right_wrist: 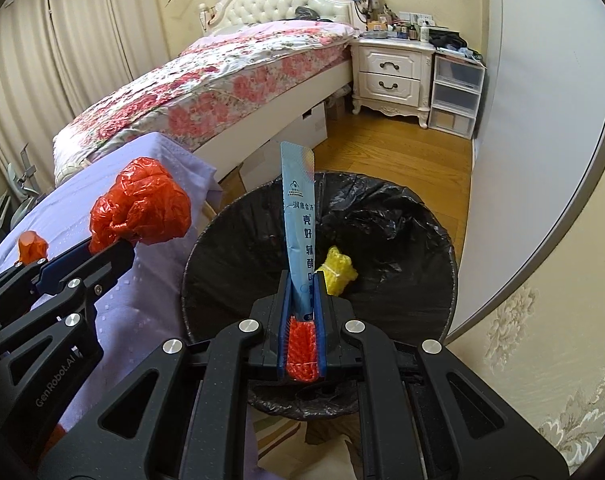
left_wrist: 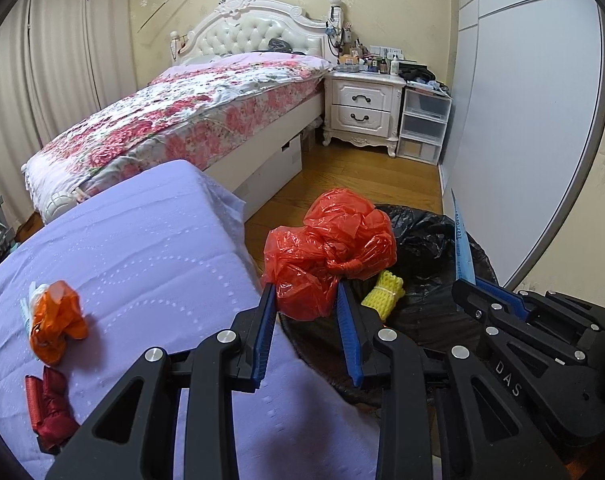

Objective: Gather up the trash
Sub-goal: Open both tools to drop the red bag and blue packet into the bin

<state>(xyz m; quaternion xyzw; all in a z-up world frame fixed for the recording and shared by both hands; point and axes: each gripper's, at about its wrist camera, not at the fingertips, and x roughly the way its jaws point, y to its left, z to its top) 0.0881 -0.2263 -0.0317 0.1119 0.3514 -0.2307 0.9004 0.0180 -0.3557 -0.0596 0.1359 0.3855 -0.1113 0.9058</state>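
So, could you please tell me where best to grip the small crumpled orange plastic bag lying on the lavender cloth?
Take the small crumpled orange plastic bag across its narrow middle, from above: it lies loose on the lavender cloth, with open space around it for both fingers.

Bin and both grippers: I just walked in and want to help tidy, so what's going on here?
A person is clearing trash with two handheld grippers. The left gripper is clamped on a crumpled red plastic bag, at the rim of the black-lined trash bin. The right gripper is shut on a blue sachet, upright over the bin. A yellow foam net already lies inside. An orange wrapper and a red bundle remain on the lilac cloth.
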